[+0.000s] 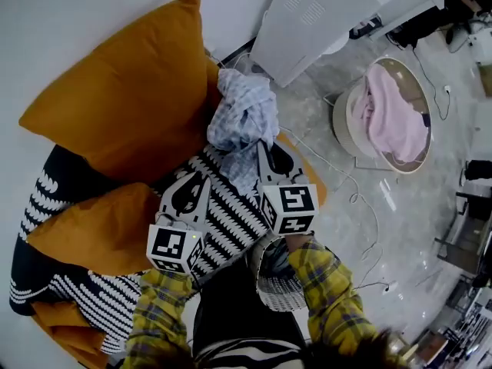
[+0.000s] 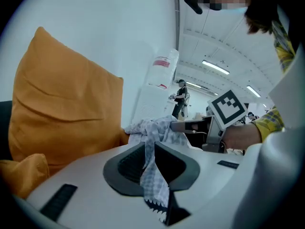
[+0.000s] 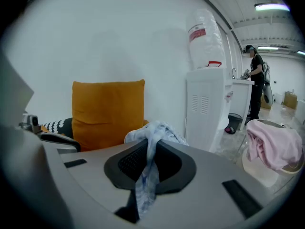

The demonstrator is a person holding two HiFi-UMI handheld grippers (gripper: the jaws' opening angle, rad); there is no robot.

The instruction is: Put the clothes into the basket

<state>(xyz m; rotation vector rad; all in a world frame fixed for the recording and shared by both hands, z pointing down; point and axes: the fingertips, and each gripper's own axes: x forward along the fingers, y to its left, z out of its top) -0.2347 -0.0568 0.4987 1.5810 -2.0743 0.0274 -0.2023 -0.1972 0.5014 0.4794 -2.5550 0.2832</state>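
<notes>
Orange cushions (image 1: 123, 91) beside checked cloth (image 1: 242, 118); white dispenser (image 1: 323, 21) near basket (image 1: 342, 129).

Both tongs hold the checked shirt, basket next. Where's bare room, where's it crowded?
Bare floor between the white dispenser and the basket, crossed by a thin cable. The basket's end above the pink garment is free. Orange cushions crowd the left.
</notes>
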